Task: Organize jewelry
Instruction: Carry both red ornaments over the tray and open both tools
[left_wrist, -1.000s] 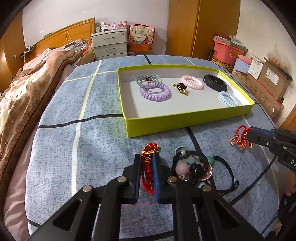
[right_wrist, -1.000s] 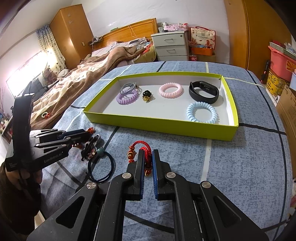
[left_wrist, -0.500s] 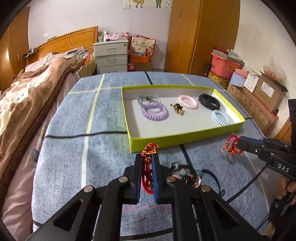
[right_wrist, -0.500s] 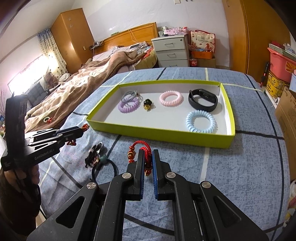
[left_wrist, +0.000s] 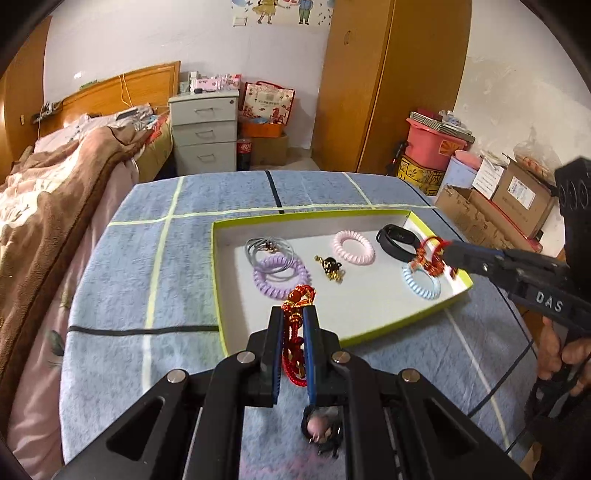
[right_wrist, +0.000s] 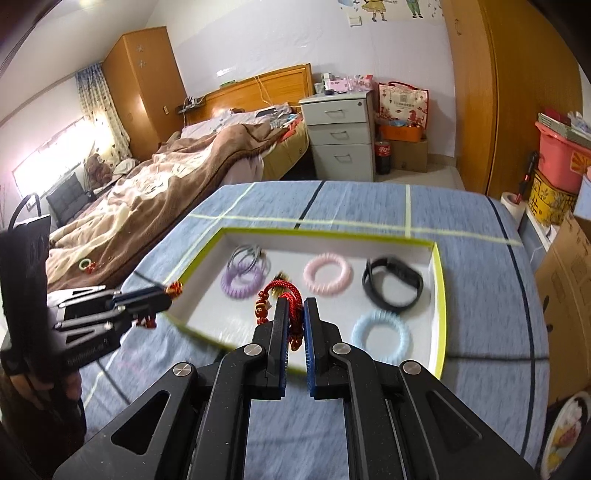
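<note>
Both grippers have their jaws pinched on a bit of jewelry right now. The left gripper (left_wrist: 293, 321) is clamped on a red cord bracelet with gold charms (left_wrist: 297, 299), held over the near edge of the lime-green tray (left_wrist: 391, 326), with the cord's loop dangling down between the jaws. The right gripper (right_wrist: 294, 308) has its jaws squeezed on a second red cord bracelet (right_wrist: 275, 291), out over the tray's right end, just above the light blue coil hair tie (left_wrist: 421, 282).

Already lying in the tray: a purple coil tie (left_wrist: 280, 277) with some grey elastic bands (left_wrist: 267, 249) overlapping its far side, a small black and gold charm (left_wrist: 330, 266) in the middle, a pink coil tie (left_wrist: 354, 246) and a black wristband (left_wrist: 397, 239) near the far right corner.

The tray sits on the tabletop, which has a blue checked cloth (left_wrist: 122, 258) over it. A little tangle of black hair ties with a pink bead (left_wrist: 321, 430) is on the cloth right under the left gripper, partly hidden by it.
</note>
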